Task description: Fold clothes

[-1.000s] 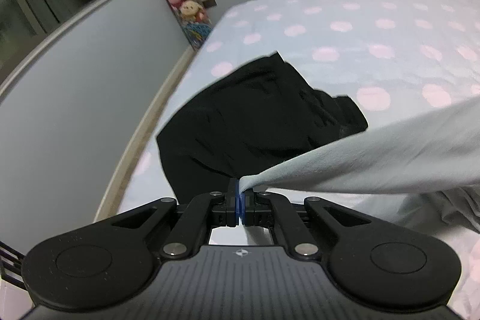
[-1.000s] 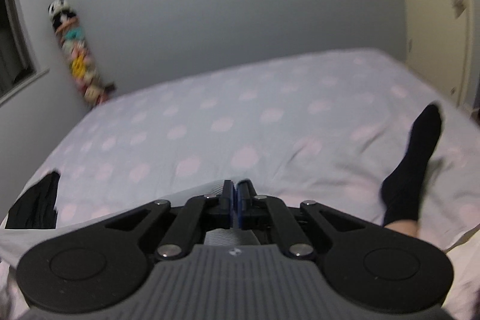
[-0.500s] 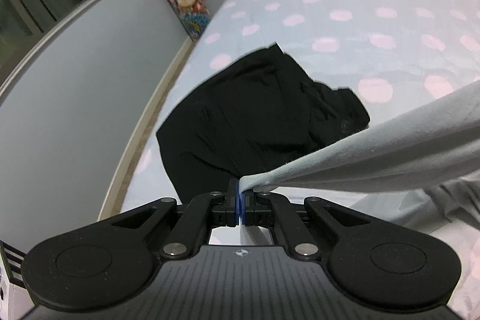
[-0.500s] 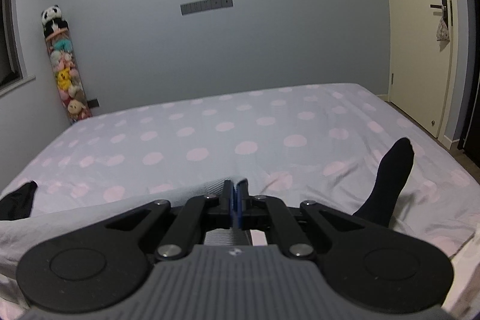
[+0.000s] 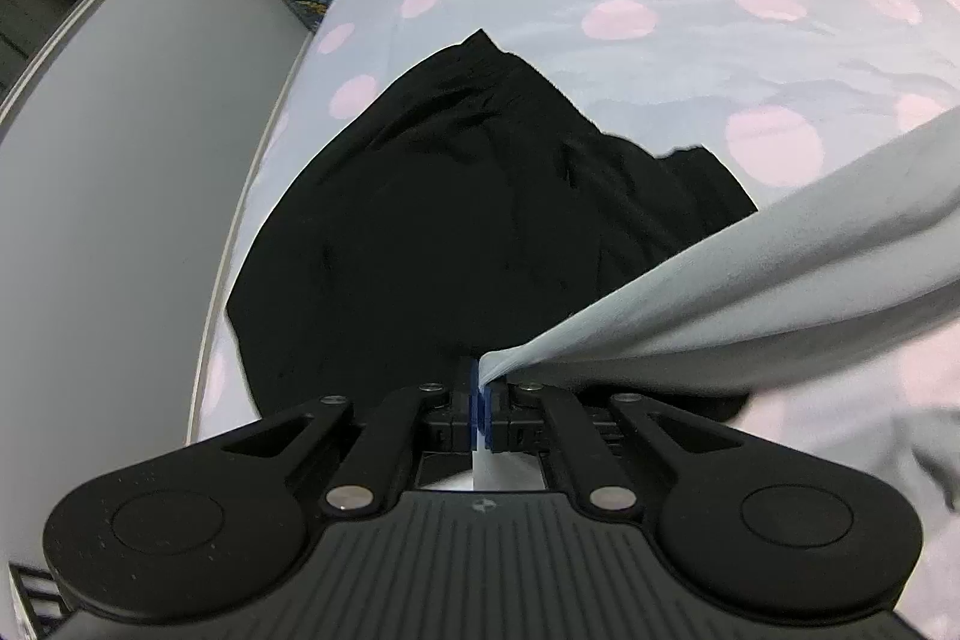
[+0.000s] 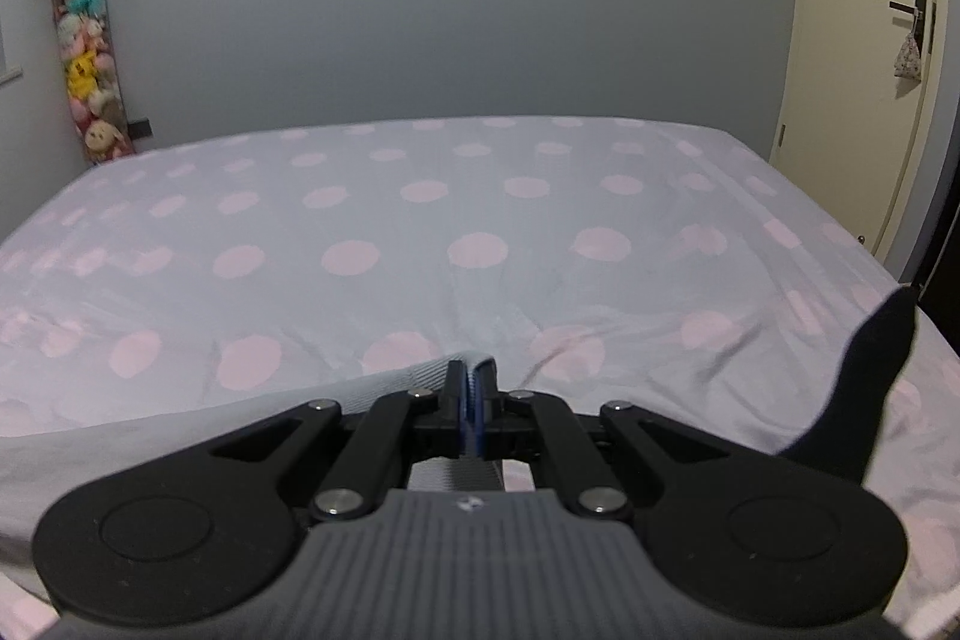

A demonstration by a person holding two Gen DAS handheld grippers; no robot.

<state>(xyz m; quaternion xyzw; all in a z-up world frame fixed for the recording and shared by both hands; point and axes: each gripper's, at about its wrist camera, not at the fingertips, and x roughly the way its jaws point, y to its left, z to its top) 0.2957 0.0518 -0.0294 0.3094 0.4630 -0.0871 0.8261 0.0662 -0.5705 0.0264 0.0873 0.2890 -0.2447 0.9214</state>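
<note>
A light grey garment [image 5: 750, 280] is stretched between both grippers above the bed. My left gripper [image 5: 482, 400] is shut on one corner of it; the cloth runs off to the right. My right gripper [image 6: 471, 400] is shut on the other end of the grey garment [image 6: 180, 430], which runs off to the left. A crumpled black garment [image 5: 468, 220] lies on the bed just beyond the left gripper, near the bed's left edge.
The bed has a pale sheet with pink dots [image 6: 480, 220]. A black sock [image 6: 864, 388] sticks up at the right. A column of plush toys [image 6: 84, 52] stands in the far left corner. A cream door [image 6: 870, 70] is at the right.
The left gripper has dropped and moved closer to the black garment, still holding the grey cloth. The right gripper's view has tilted up and steadied; the sock now sits further right.
</note>
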